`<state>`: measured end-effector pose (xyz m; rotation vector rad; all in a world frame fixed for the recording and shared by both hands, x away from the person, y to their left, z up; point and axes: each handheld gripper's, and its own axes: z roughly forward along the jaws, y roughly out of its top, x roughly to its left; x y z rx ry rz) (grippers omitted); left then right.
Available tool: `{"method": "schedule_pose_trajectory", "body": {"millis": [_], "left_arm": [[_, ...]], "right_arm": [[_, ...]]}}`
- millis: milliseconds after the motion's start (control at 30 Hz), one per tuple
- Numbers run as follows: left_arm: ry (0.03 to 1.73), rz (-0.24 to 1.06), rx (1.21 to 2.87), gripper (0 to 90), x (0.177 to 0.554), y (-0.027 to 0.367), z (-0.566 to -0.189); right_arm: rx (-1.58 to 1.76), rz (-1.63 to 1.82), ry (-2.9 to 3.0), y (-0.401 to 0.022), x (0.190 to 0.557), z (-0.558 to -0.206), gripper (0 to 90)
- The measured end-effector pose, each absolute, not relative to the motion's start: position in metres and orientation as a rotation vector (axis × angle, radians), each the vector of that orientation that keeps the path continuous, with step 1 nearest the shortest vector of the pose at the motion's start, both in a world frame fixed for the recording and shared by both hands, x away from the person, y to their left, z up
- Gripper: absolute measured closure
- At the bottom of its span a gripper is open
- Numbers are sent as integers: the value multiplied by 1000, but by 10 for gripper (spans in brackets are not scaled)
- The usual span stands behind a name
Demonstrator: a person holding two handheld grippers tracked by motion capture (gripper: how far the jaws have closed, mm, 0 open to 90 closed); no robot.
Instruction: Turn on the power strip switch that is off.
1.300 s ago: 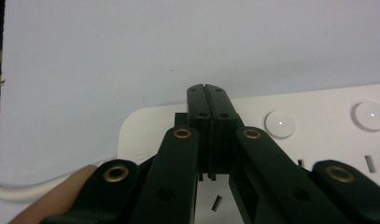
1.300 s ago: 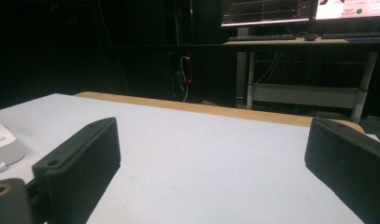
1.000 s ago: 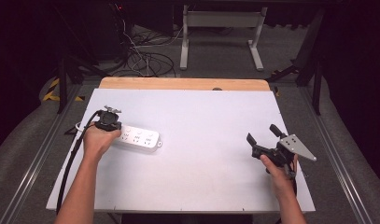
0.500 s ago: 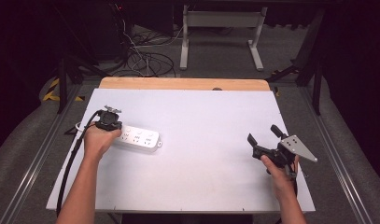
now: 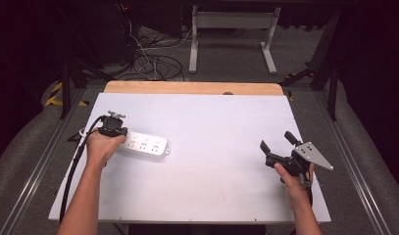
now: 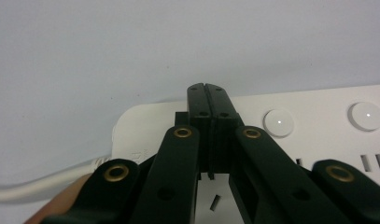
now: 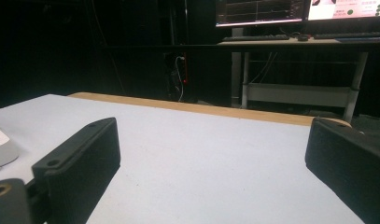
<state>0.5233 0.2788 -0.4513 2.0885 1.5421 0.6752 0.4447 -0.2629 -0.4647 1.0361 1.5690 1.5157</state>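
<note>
White power strip [image 5: 145, 145] unlabelled, left hand-held gripper [image 6: 207, 91] closed above it, right hand-held gripper [image 5: 276, 142] open

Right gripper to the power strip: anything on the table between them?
Nothing. In the high view the white table is bare between the power strip and the right gripper, whose jaws stand open. The left gripper, shut, rests over the strip's end.

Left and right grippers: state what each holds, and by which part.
Neither holds anything. The left gripper is shut with nothing between its jaws, above the power strip. The right gripper is open, empty.
</note>
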Motion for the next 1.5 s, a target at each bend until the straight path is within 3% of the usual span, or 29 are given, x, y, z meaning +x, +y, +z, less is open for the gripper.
{"method": "schedule_pose_trajectory", "body": {"millis": [933, 1367, 1500], "left_arm": [[1544, 605, 2059, 900, 526, 286, -448], [1400, 818, 1763, 899, 474, 298, -416], [1317, 899, 1552, 899, 450, 304, -414]], "right_arm": [[1025, 1515, 1583, -260, 447, -465, 42], [1017, 1521, 1587, -258, 448, -464, 43], [1017, 1515, 1592, -256, 448, -464, 43]]}}
